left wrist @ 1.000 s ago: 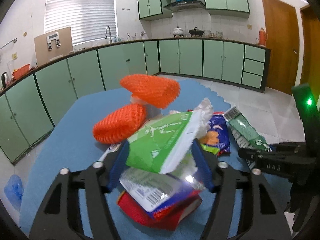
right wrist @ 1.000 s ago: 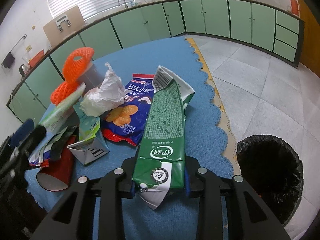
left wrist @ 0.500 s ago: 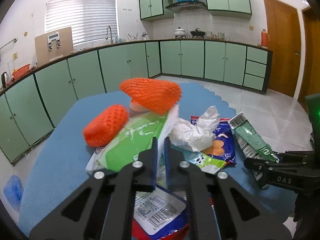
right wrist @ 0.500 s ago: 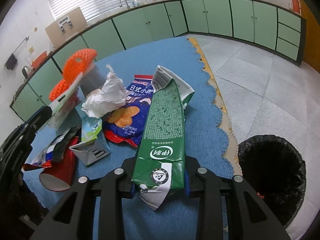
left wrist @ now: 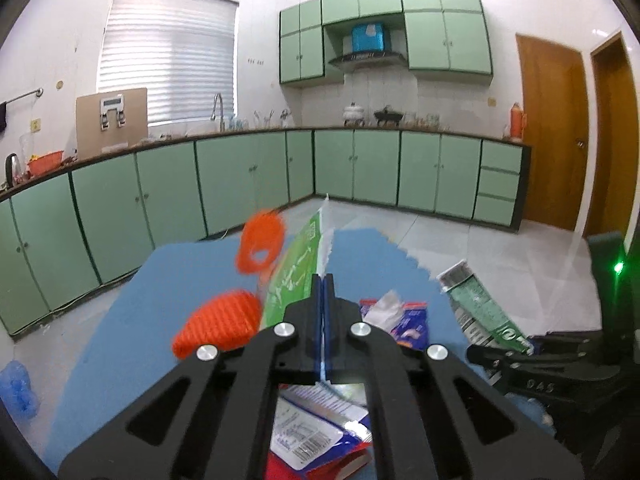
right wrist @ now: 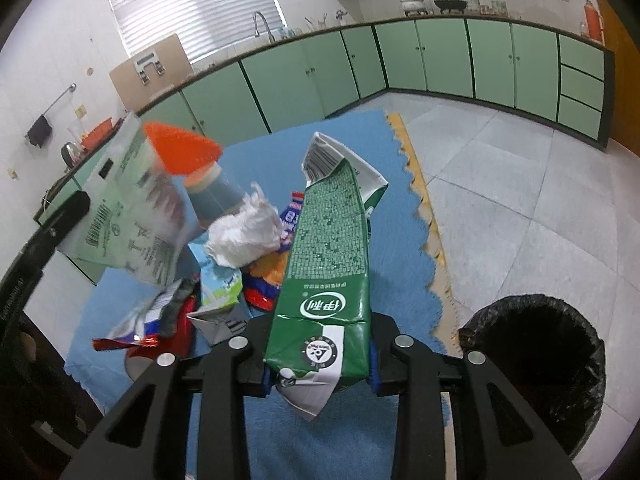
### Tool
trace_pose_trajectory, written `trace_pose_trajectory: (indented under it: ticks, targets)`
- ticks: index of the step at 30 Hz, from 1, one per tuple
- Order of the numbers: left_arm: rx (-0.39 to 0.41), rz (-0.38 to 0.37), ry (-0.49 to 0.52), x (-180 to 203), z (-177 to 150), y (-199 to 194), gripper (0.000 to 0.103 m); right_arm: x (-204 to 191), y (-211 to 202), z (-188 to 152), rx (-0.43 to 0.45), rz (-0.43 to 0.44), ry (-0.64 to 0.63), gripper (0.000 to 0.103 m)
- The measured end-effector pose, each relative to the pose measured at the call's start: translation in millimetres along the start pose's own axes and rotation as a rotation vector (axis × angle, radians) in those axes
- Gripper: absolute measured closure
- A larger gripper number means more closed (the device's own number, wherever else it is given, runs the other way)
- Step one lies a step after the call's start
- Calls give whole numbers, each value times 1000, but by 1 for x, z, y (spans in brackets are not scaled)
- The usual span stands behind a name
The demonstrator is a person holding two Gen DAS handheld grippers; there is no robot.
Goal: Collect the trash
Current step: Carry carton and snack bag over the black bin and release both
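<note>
A heap of litter lies on the blue-covered table (left wrist: 180, 280). My left gripper (left wrist: 323, 278) is shut on the edge of a light green wrapper (left wrist: 298, 268), held up edge-on above the pile. The right wrist view shows that wrapper (right wrist: 128, 208) hanging blurred at the left. My right gripper (right wrist: 318, 376) is shut on a flattened dark green milk carton (right wrist: 328, 248), lifted over the table's near edge. Below lie orange foam nets (left wrist: 220, 322), a crumpled white tissue (right wrist: 244, 236), a blue snack bag (right wrist: 288, 220), a small folded carton (right wrist: 220, 304) and a red cup (right wrist: 176, 344).
A black-lined trash bin (right wrist: 532, 344) stands on the tiled floor right of the table. Green kitchen cabinets (left wrist: 240, 184) run along the far walls. A blue plastic bag (left wrist: 16, 384) lies on the floor at the left.
My left jaws closed on the light green wrapper and lifted it off the pile. The right gripper rose a little with the dark green carton still in it.
</note>
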State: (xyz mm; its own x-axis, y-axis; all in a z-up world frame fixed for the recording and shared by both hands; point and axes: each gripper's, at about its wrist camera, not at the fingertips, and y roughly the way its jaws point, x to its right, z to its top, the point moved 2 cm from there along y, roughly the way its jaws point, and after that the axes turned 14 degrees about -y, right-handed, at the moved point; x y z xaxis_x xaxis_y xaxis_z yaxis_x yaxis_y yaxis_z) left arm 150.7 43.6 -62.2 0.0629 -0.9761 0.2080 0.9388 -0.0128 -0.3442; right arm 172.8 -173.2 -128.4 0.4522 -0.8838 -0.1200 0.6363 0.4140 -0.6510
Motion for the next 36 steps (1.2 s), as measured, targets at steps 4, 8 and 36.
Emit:
trace_pose_trajectory:
  ticks: [4,8,36]
  targets:
    - [28,-34,-12,9,9,-7,103,2,-13,6,33,-11,6,70]
    - [66,-64,-17,21,18,-13,103,9,-27,11,65,-25,16,70]
    - [-111,-501,55,217,-47,4,103,144,-145,-55,111,-367,210,70]
